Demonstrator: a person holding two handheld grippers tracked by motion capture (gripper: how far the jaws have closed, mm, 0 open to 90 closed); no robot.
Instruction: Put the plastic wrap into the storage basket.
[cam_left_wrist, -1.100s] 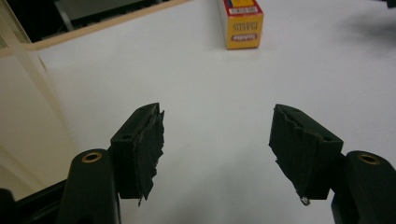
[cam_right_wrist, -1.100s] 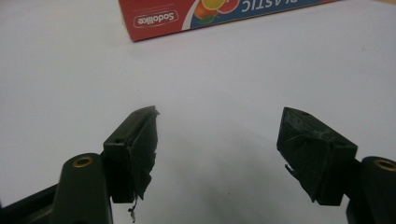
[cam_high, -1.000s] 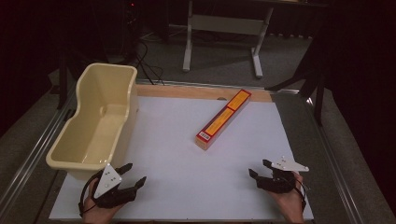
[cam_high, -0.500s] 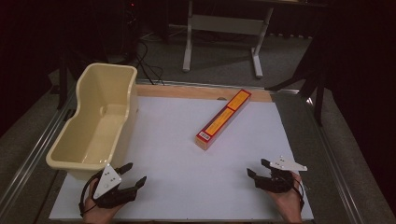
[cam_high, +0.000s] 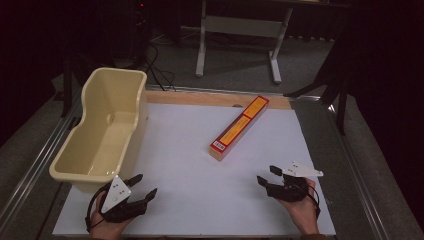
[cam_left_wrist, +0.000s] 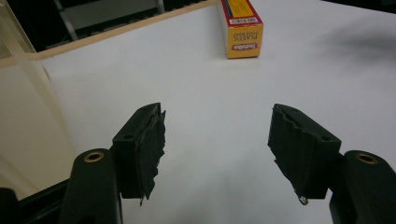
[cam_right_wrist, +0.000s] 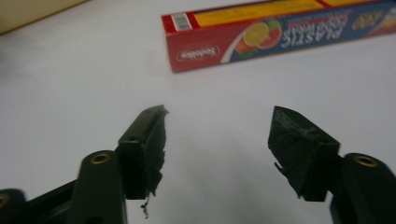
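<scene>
Table (cam_high: 200, 200): white top, carries everything.
Tub (cam_high: 107, 131): cream, at the left edge, empty inside.
Box (cam_high: 239, 127): plastic wrap, lying diagonal toward the far edge, near nothing.
Left gripper (cam_high: 142, 187): near-left corner, jaws apart, holding nothing, probably waiting.
Right gripper (cam_high: 266, 176): near-right corner, jaws apart, pointing toward the box.

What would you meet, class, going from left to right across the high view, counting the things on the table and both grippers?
Cream plastic tub → left gripper → plastic wrap box → right gripper.
</scene>
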